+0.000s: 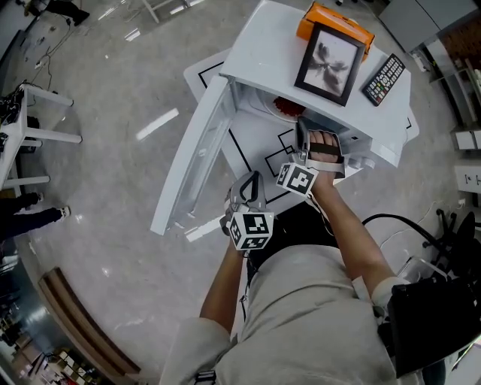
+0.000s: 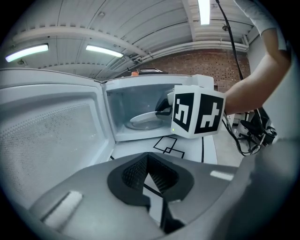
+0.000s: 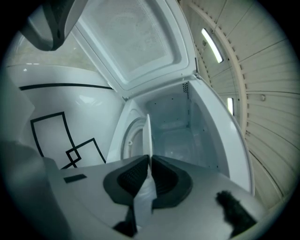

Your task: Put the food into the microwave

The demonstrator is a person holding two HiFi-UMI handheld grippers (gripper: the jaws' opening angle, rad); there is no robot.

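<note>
The white microwave (image 1: 259,45) stands with its door (image 1: 197,154) swung wide to the left. My right gripper (image 1: 302,134) reaches into the cavity, shut on the rim of a white plate (image 3: 148,133), seen edge-on between its pads. Red food (image 1: 288,107) on that plate shows just under the microwave's top edge. From the left gripper view the plate (image 2: 143,119) hovers low inside the cavity, with the right gripper's marker cube (image 2: 197,112) in front of it. My left gripper (image 1: 248,186) hangs by the open door, jaws together (image 2: 147,161), holding nothing.
On top of the microwave lie a framed picture (image 1: 331,62), an orange box (image 1: 337,22) and a remote control (image 1: 384,79). A white table (image 1: 263,147) with black square outlines carries the microwave. A glass turntable (image 3: 127,140) lies inside the cavity.
</note>
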